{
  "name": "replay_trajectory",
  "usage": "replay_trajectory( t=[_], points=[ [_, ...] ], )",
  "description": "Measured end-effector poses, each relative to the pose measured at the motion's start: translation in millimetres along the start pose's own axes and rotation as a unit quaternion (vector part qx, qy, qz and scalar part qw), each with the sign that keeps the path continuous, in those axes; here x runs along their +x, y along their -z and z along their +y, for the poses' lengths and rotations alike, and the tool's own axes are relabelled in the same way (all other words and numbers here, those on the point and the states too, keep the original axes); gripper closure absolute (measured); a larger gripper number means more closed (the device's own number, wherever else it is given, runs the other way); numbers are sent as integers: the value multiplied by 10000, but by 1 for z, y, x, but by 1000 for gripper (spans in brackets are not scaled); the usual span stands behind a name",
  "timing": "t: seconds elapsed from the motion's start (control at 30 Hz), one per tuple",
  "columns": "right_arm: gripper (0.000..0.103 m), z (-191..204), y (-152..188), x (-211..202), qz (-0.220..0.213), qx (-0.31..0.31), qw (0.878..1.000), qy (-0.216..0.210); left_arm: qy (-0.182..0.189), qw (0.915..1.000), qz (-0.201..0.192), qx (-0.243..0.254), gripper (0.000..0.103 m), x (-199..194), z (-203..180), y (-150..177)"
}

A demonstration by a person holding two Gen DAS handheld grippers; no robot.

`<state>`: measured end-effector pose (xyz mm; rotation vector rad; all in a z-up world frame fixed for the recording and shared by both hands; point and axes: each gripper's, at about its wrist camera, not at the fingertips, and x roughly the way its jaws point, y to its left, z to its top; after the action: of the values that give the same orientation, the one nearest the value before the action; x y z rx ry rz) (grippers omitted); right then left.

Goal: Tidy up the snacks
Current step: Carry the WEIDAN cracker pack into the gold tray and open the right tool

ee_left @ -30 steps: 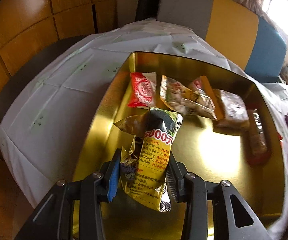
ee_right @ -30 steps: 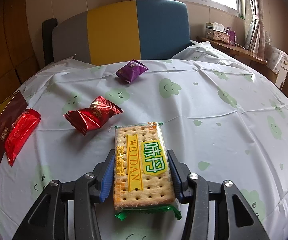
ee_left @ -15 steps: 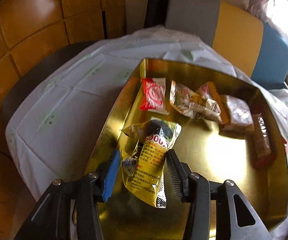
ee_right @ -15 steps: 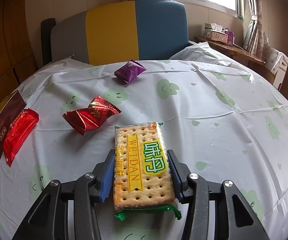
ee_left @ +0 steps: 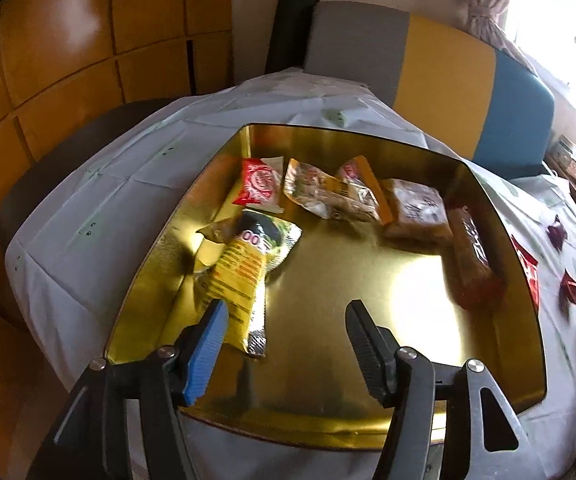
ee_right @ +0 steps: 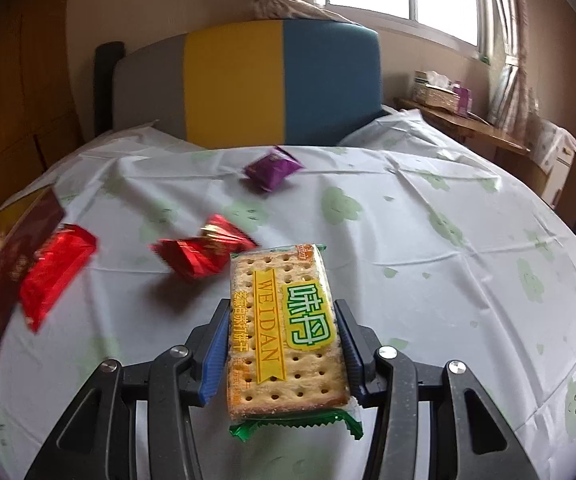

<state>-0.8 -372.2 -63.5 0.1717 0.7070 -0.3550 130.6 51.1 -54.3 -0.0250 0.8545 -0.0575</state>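
In the left wrist view a gold tray (ee_left: 368, 276) holds several snack packets. A yellow packet (ee_left: 243, 276) lies on the tray floor at its left side, its near end beside the blue left pad (ee_left: 207, 344). My left gripper (ee_left: 283, 312) is opening and neither pad presses on the packet. In the right wrist view my right gripper (ee_right: 283, 316) is shut on a pack of Weidan crackers (ee_right: 283, 328), held flat above the tablecloth.
Along the tray's far side lie a red packet (ee_left: 257, 186), clear packets (ee_left: 328, 194), a brown packet (ee_left: 416, 210) and a dark bar (ee_left: 472, 256). On the cloth (ee_right: 428, 248) lie a red candy (ee_right: 203, 254), a red bar (ee_right: 53, 272) and a purple candy (ee_right: 273, 168). A striped chair (ee_right: 247, 80) stands behind.
The left jaws have spread and let go of the yellow packet, which now lies in the tray; that gripper has drawn back. The right gripper still holds the crackers in place.
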Motion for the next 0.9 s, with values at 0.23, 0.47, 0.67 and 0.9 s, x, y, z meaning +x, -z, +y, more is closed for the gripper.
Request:
replay_trajectory(
  t=[0.23,0.47,0.67,0.9],
  points=[
    [53,66,-19,-22,34,-422,9949,-911,40,9999,-43,88,32,-8,-4,10],
    [53,172,-38,-39,160,-1248,9725,-1962,14,9999,-108,90,30,-13,-1,16],
    [53,255,-45,-33,559,-1903,9519,-2336,-18,9997,-222,75,30,-19,6,18],
    [53,313,-45,-14,1080,-2054,9387,-2549,-99,9992,-369,-112,25,-23,20,18]
  ],
)
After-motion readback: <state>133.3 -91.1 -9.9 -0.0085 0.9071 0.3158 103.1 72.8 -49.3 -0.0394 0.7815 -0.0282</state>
